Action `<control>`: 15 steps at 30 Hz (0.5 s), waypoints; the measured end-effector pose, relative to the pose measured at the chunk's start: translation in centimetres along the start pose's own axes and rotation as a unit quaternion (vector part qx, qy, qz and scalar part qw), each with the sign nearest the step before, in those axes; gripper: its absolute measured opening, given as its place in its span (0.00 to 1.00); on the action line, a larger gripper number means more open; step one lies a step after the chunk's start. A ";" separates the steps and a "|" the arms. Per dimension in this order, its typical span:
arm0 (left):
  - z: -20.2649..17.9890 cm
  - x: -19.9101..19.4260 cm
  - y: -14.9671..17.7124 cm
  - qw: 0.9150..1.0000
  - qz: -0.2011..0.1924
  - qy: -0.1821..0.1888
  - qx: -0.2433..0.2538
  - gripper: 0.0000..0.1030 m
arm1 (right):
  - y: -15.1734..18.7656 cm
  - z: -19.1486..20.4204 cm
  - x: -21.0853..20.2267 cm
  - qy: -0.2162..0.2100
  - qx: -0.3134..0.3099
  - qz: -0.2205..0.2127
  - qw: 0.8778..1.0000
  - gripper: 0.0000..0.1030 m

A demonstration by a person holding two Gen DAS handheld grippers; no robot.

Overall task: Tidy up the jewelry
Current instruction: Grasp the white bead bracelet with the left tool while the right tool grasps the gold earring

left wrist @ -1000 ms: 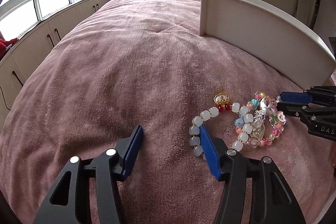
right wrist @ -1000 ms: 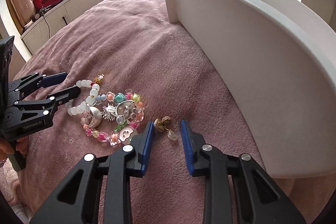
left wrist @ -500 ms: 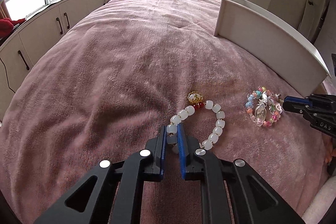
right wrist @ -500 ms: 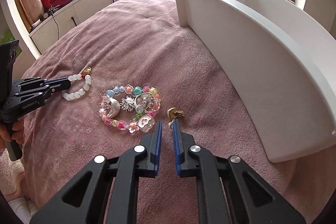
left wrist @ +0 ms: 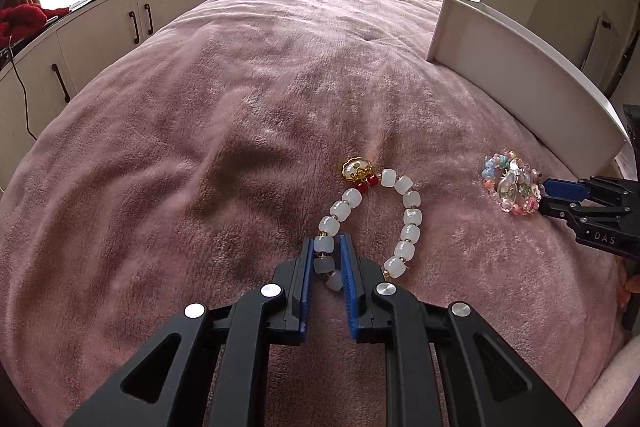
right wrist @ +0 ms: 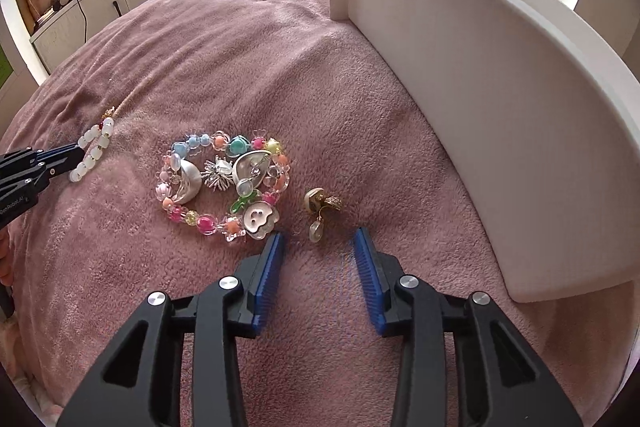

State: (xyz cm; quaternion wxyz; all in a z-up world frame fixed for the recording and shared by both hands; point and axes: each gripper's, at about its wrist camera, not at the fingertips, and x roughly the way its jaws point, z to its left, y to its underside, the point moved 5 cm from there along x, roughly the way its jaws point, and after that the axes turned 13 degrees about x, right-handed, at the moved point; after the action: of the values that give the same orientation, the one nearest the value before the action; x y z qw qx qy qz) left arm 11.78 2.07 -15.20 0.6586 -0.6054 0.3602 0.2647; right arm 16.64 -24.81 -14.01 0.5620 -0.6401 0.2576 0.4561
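Note:
A white bead bracelet (left wrist: 408, 215) with a gold charm and red beads lies on the pink blanket. My left gripper (left wrist: 326, 247) is shut on its near beads. The bracelet also shows in the right wrist view (right wrist: 94, 151), with the left gripper (right wrist: 60, 157) at the left edge. A colourful bead bracelet (right wrist: 220, 183) with shell charms and brooches lies in the middle; it shows in the left wrist view (left wrist: 510, 183). A gold earring (right wrist: 320, 211) with a pearl drop lies just beyond my right gripper (right wrist: 318, 247), which is open and empty. The right gripper also shows in the left wrist view (left wrist: 560, 195).
A white tray (right wrist: 480, 67) with a tall curved wall stands on the blanket to the right; it also shows in the left wrist view (left wrist: 520, 83). The pink blanket (left wrist: 220, 107) stretches away to the left. Cabinets and windows lie beyond the bed.
My left gripper closed on the white bracelet and dragged it left, away from the colourful one. My right gripper shut half a second ago and has now opened before the earring.

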 end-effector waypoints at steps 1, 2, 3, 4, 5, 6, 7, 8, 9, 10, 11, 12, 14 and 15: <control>0.0 0.0 0.0 1.000 -0.001 0.000 0.000 0.18 | -0.1 -0.1 0.2 0.003 0.006 0.000 1.000 0.48; 0.0 -0.1 0.0 1.000 -0.002 0.002 -0.003 0.18 | -0.1 -0.5 0.4 0.009 0.017 0.004 1.000 0.53; 0.1 -0.1 0.0 1.000 -0.002 0.005 -0.008 0.18 | -0.2 -0.8 0.8 0.012 0.033 0.011 0.999 0.60; 0.3 -0.1 0.1 1.000 -0.003 0.009 -0.014 0.18 | -0.3 -1.2 1.0 0.008 0.049 0.016 0.999 0.62; 0.4 -0.1 0.1 1.000 -0.003 0.013 -0.021 0.18 | -0.5 -1.4 1.1 0.003 0.061 0.019 0.998 0.62; 0.5 -0.1 0.1 1.000 -0.004 0.015 -0.024 0.18 | -0.5 -1.4 1.3 0.003 0.068 0.021 0.997 0.63; 0.5 0.0 0.1 1.000 -0.004 0.015 -0.026 0.18 | -0.5 -1.3 1.3 0.009 0.067 0.021 0.998 0.63; 0.5 -0.1 0.1 1.000 -0.005 0.015 -0.026 0.18 | -0.5 -1.0 1.3 0.017 0.057 0.018 0.998 0.62; 0.5 -0.1 0.1 1.000 -0.005 0.015 -0.025 0.18 | -0.5 -0.7 1.2 0.024 0.045 0.014 0.999 0.60; 0.5 -0.1 0.2 1.000 -0.006 0.015 -0.025 0.18 | -0.5 -0.6 1.2 0.026 0.038 0.012 0.999 0.56; 0.5 -0.2 0.2 0.999 -0.007 0.016 -0.027 0.19 | -0.4 -0.5 1.1 0.024 0.038 0.011 0.999 0.55; 0.5 -0.1 0.2 0.999 -0.007 0.018 -0.029 0.19 | -0.5 -0.6 1.0 0.023 0.039 0.011 0.999 0.52; 0.6 -0.1 0.2 0.999 -0.008 0.022 -0.034 0.19 | -0.6 -0.7 0.7 0.016 0.047 0.005 0.999 0.37; 0.7 -0.1 0.2 0.999 -0.008 0.023 -0.036 0.19 | -0.7 -0.8 0.5 0.016 0.050 0.000 0.999 0.25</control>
State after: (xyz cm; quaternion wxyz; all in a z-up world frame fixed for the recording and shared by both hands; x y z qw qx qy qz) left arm 11.63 2.76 -15.22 0.6302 -0.6374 0.3604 0.2583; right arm 17.71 -25.29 -14.17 0.5891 -0.6182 0.2891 0.4326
